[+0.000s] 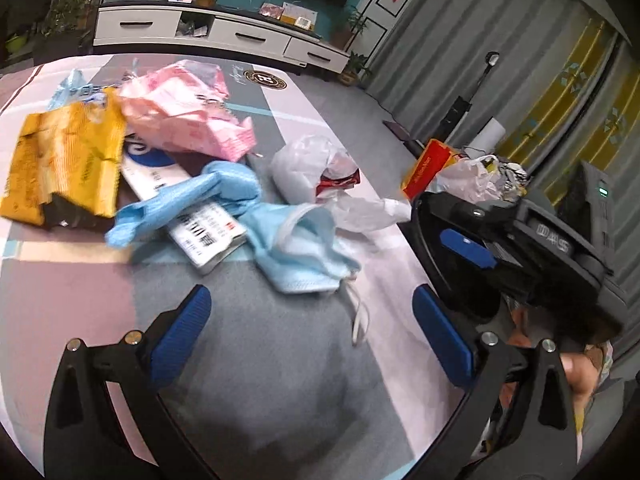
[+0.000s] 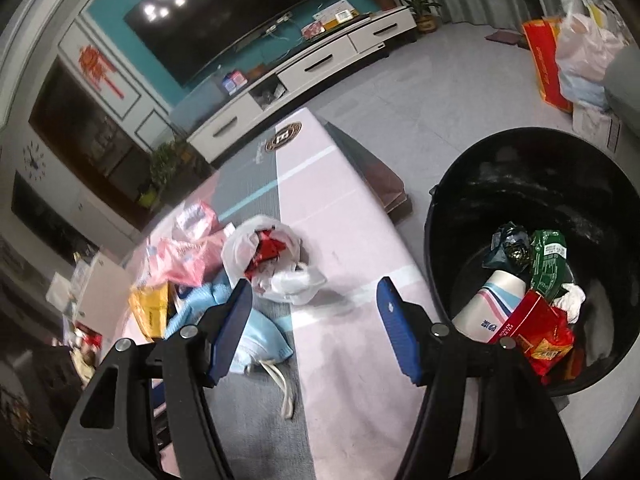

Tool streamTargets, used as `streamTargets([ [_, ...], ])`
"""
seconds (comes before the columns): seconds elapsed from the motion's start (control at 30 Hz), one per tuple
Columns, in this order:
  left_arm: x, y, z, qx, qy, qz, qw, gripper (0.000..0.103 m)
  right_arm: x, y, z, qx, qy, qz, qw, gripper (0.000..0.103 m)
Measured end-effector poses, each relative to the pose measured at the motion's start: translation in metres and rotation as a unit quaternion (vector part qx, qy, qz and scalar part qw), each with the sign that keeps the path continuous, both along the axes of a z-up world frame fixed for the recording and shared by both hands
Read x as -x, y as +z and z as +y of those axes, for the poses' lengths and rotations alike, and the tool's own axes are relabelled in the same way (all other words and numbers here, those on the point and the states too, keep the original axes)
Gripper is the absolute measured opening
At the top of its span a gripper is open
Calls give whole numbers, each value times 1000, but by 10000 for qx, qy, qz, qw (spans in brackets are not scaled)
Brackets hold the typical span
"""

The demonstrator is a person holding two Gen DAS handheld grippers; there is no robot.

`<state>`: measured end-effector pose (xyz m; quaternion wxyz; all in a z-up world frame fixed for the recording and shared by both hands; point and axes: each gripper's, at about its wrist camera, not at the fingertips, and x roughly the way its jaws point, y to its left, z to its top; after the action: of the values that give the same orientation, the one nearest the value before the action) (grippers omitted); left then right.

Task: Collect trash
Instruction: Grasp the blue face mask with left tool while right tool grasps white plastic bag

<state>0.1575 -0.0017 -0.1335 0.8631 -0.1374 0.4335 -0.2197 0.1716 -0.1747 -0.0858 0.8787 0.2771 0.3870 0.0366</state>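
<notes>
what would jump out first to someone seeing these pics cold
The bright heap of litter on the table: a yellow packet at its left, a pink wrapper behind, a blue face mask nearest the open left gripper. Next, the black bin on the floor right of the table, already holding a paper cup and red packets.

The near part of the surface [image 1: 248, 360] lies bare under the left tongs [image 1: 312, 340], whose jaws stand wide apart with nothing between them; farther on, the way is blocked by a heap of litter: a blue face mask [image 1: 296, 248] nearest, with its ear loop trailing toward the tongs, then a blue glove [image 1: 188, 204] over a white box [image 1: 200, 224], a yellow wrapper [image 1: 64, 168], a pink wrapper [image 1: 184, 116] and a white plastic bag [image 1: 308, 172]. To the right of the white plastic bag, the pink stretch of surface under the right tongs [image 2: 316, 328] runs bare to the edge. Just past that edge the black bin [image 2: 444, 240] stands open-topped, its bottom holding a paper cup [image 2: 496, 308], a red packet [image 2: 544, 332] and a green packet [image 2: 548, 260], with free room above them.
</notes>
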Motion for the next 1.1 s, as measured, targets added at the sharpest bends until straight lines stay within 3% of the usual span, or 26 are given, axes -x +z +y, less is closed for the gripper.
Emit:
streamTargets([
  [0.1, -12, 0, -16, -73, 152, 101, 9998, 100, 1, -1, -9, -91, -71, 12, 9999, 64],
  [0.17, -21, -3, -30, -315, 284, 153, 9990, 99, 1, -2, -13, -122, -77, 50, 9999, 64],
  [0.43, -39, -16, -43, -815, 735, 353, 9933, 71, 4, -5, -29, -509, -114, 87, 9986, 64],
  [0.5, -38, -16, -38, -833, 791, 348, 9928, 49, 1, -5, -28, -527, -65, 112, 9985, 64],
  [0.6, -32, -12, -28, -679, 755, 297, 9944, 30, -4, -7, -22, -404, 41, 176, 9990, 64],
  [0.67, -25, -10, -22, -630, 658, 213, 9956, 23, -7, -9, -16, -254, 127, 222, 9993, 64],
  [0.8, 3, 5, -3, -293, 248, -17, 9993, 22, -13, -14, -5, 14, 298, 280, 9992, 64],
  [0.9, 23, 17, 14, -292, 95, -232, 9993, 22, -16, -15, 6, 262, 438, 156, 9986, 64],
  [1.1, 23, 27, 65, -323, 557, -361, 9973, 25, -29, -9, 39, 427, 774, -258, 9957, 64],
])
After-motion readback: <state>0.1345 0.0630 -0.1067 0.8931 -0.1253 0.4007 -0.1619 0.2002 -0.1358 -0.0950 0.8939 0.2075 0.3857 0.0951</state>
